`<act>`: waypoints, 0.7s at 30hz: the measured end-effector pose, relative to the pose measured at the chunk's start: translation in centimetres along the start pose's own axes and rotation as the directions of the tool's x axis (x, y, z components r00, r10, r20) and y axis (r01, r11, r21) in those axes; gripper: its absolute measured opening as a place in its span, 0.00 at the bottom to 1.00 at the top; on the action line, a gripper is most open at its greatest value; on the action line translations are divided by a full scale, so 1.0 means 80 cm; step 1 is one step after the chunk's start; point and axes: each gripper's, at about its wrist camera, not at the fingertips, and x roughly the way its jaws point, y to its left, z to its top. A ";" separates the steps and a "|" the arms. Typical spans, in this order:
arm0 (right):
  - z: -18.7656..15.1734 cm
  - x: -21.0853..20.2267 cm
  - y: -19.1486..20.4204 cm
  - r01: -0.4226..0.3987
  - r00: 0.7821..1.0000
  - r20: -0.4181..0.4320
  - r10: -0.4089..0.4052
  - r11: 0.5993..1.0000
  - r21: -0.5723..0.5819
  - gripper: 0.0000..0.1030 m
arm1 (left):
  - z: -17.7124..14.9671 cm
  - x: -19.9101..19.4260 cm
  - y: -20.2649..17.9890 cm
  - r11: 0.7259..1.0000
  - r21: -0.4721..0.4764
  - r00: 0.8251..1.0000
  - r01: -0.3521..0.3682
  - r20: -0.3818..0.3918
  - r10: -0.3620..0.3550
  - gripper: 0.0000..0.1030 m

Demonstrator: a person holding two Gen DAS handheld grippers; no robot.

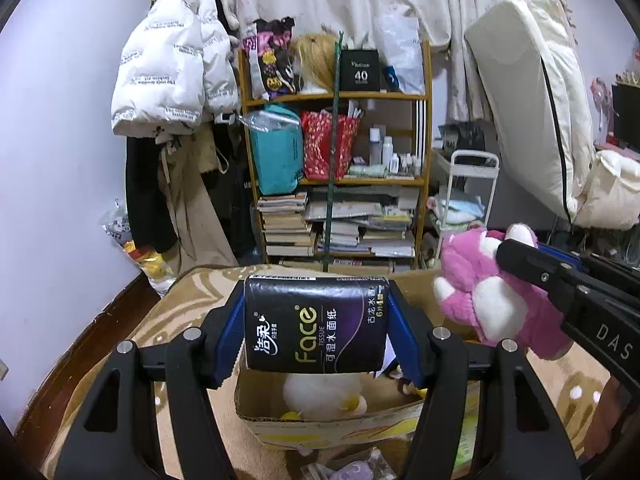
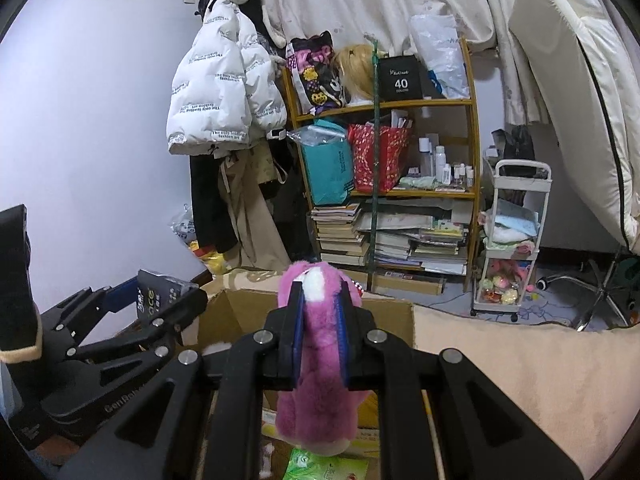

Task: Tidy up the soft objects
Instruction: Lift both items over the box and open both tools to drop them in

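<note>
My left gripper (image 1: 316,320) is shut on a black tissue pack (image 1: 316,324) labelled "Face" and holds it above an open cardboard box (image 1: 320,424). A white and yellow plush toy (image 1: 324,394) lies inside the box. My right gripper (image 2: 320,332) is shut on a pink and white plush toy (image 2: 316,380), held over the same box (image 2: 240,312). In the left wrist view the pink plush (image 1: 488,292) and the right gripper (image 1: 516,258) are at the right. In the right wrist view the left gripper (image 2: 168,292) with the tissue pack (image 2: 156,290) is at the left.
The box stands on a tan patterned blanket (image 1: 132,344). Behind it is a wooden shelf (image 1: 336,180) with books and bags, hanging coats (image 1: 172,72), a white trolley (image 2: 516,240) and an upright mattress (image 2: 580,92). A green packet (image 2: 324,466) lies in the box.
</note>
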 end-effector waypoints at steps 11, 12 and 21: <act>-0.024 0.035 -0.012 0.010 0.998 -0.062 -0.009 1.000 0.016 0.15 | -0.021 0.040 -0.006 1.000 0.019 0.996 0.000 -0.095 0.002 0.61; -0.025 0.037 -0.014 0.005 0.998 -0.065 -0.004 1.000 0.025 0.15 | -0.023 0.042 -0.008 1.000 0.022 0.995 -0.001 -0.103 0.003 0.62; -0.037 0.047 -0.025 -0.014 0.993 -0.115 0.023 0.997 0.080 0.20 | -0.029 0.052 -0.009 0.999 0.044 0.988 -0.020 -0.150 0.026 0.62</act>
